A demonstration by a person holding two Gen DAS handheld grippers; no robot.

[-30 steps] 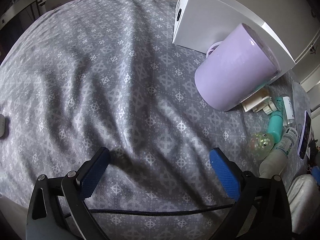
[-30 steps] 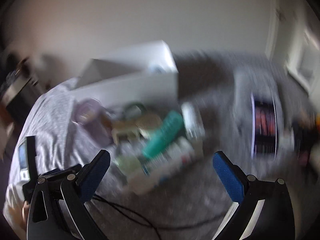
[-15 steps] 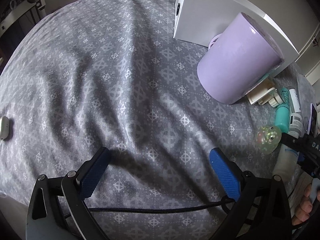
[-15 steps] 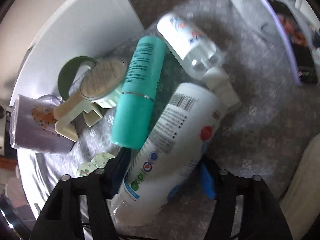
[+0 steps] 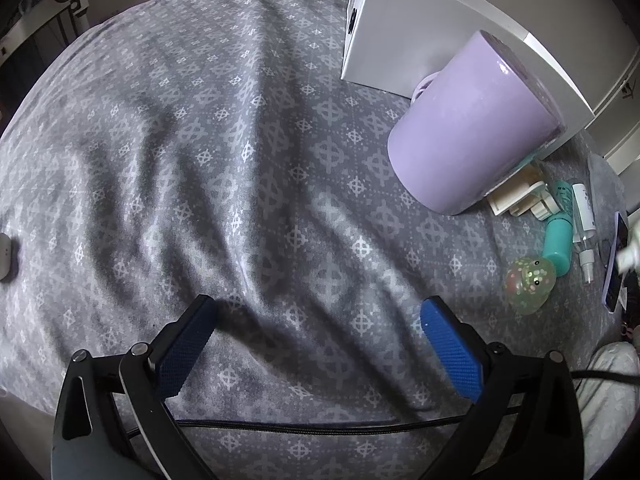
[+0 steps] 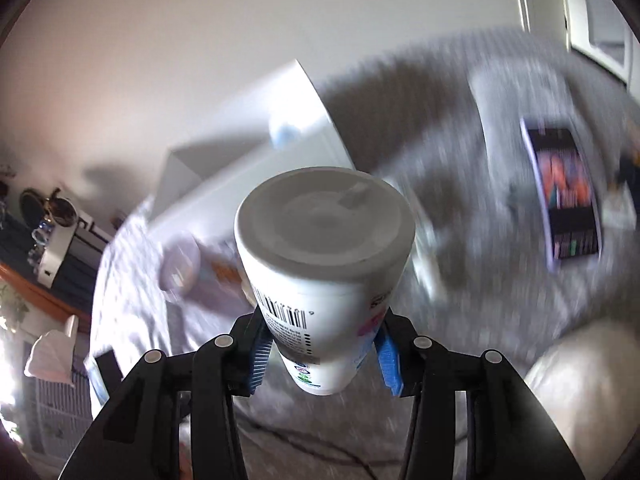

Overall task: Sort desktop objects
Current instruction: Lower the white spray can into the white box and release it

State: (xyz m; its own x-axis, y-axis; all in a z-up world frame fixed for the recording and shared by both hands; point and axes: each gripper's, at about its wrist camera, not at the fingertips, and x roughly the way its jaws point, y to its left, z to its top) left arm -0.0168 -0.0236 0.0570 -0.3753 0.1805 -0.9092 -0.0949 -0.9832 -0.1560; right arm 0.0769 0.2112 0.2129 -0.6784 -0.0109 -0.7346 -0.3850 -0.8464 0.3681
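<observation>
My right gripper (image 6: 322, 354) is shut on a white lotion bottle (image 6: 324, 252), held up off the bed with its flat base toward the camera. My left gripper (image 5: 316, 324) is open and empty above the grey patterned bedspread (image 5: 200, 140). In the left wrist view a lilac mug (image 5: 472, 128) lies on its side against a white box (image 5: 400, 28). To its right lie a teal tube (image 5: 560, 236), a small clear spray bottle (image 5: 585, 220), a cream plug adapter (image 5: 524, 200) and a glittery squishy ball (image 5: 530, 282).
A phone (image 6: 564, 196) lies on the bedspread at the right, and shows in the left wrist view (image 5: 616, 260). A white earbud case (image 5: 5, 256) sits at the far left edge. A black cable (image 5: 320, 426) runs under my left gripper. The right wrist view is motion-blurred.
My right gripper came down over the white lotion bottle, shut on it and lifted it away from the pile. The left gripper has stayed open in place.
</observation>
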